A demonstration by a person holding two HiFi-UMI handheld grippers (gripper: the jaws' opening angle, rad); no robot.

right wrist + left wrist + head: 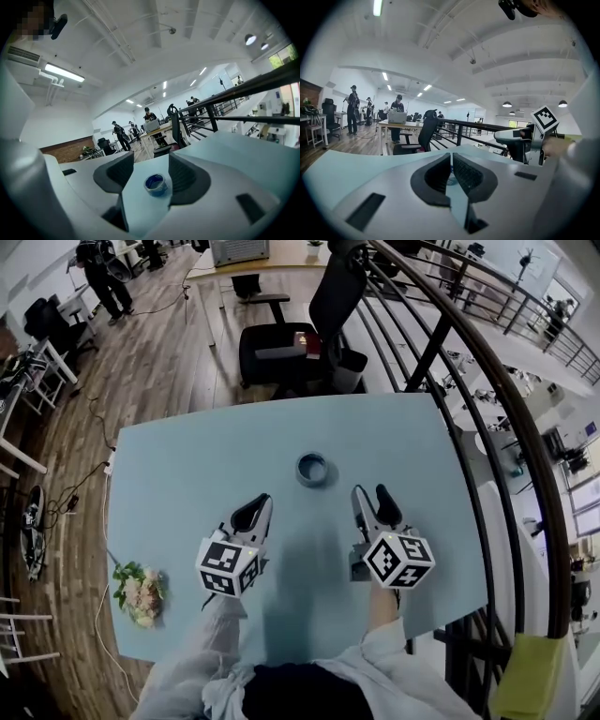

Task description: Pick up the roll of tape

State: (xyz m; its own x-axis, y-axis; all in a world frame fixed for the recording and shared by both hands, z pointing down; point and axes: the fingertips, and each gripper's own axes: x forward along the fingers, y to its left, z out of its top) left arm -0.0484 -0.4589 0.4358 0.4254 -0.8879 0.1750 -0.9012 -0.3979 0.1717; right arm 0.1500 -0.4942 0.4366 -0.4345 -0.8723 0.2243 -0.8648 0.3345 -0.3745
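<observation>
Currently the tape [312,469] lies flat on the table [178,465], ahead of the right gripper [374,495], whose jaws stand apart; it should straddle the ring squarely. The left gripper [254,511] seems closed and empty.

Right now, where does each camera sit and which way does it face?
Head view: on the person's head, facing steeply down at the table and tape; shows left claw, right claw, sleeves.
Left gripper view: on the left claw, looking along its shut jaws across the table toward a chair; the right claw shows at right.
Right gripper view: on the right claw, looking between its open jaws at the tape.
Shared: head and right gripper views both show the tape on the table.
</observation>
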